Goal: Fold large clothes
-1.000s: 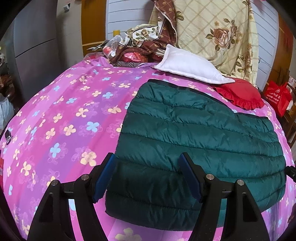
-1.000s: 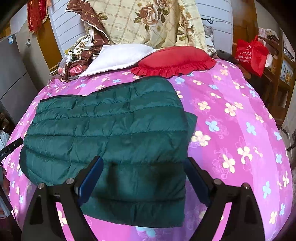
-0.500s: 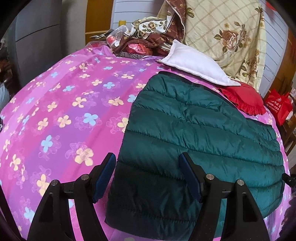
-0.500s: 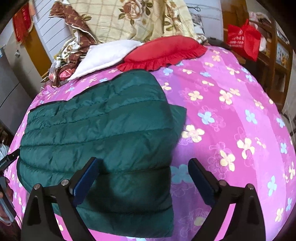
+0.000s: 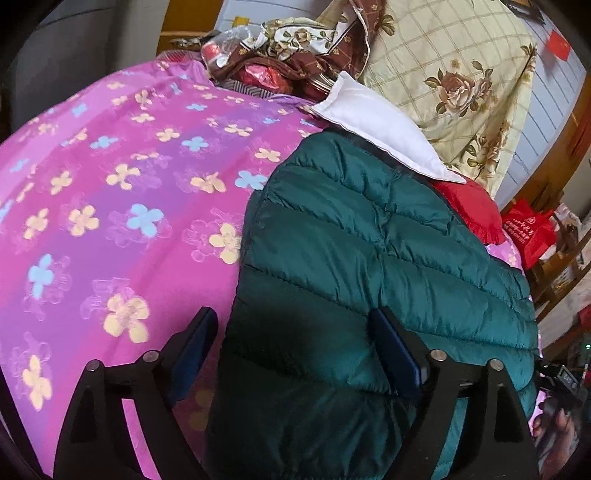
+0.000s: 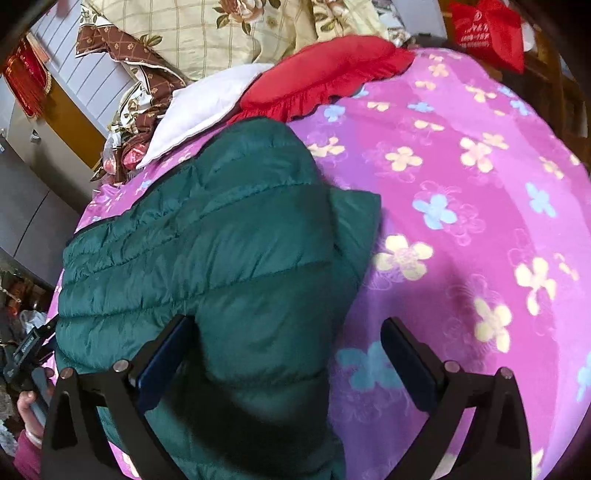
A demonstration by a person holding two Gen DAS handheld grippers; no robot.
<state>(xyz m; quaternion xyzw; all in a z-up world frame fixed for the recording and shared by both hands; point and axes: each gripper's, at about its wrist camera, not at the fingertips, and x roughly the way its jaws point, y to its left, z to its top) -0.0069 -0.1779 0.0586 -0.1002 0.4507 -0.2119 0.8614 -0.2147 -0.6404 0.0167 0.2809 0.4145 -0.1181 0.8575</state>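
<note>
- The dark green quilted puffer jacket (image 5: 369,258) lies folded flat across the pink bedspread printed with yellow and blue flowers (image 5: 110,184), its far corner close to the white pillow (image 5: 380,129) and the red frilled cushion (image 6: 325,77) at the head of the bed.
- The left gripper (image 5: 295,354) hangs low over the jacket's left-hand near corner, pointing toward the pillows. Its blue-padded fingers (image 5: 399,358) stand wide apart: one over the bedspread just off the jacket's edge, the other over the quilting. Nothing is pinched between them.
- The right gripper (image 6: 288,354) is poised the same way at the opposite near corner, tilted down toward the bed. Its jaws are spread too, with the left finger (image 6: 162,358) above the jacket and the right one above bare bedspread; the jacket's side edge runs between them.
- A cream quilt with a rose pattern (image 5: 461,74) is heaped behind the pillows.
- A red shopping bag (image 6: 487,29) sits off beyond the bed.
</note>
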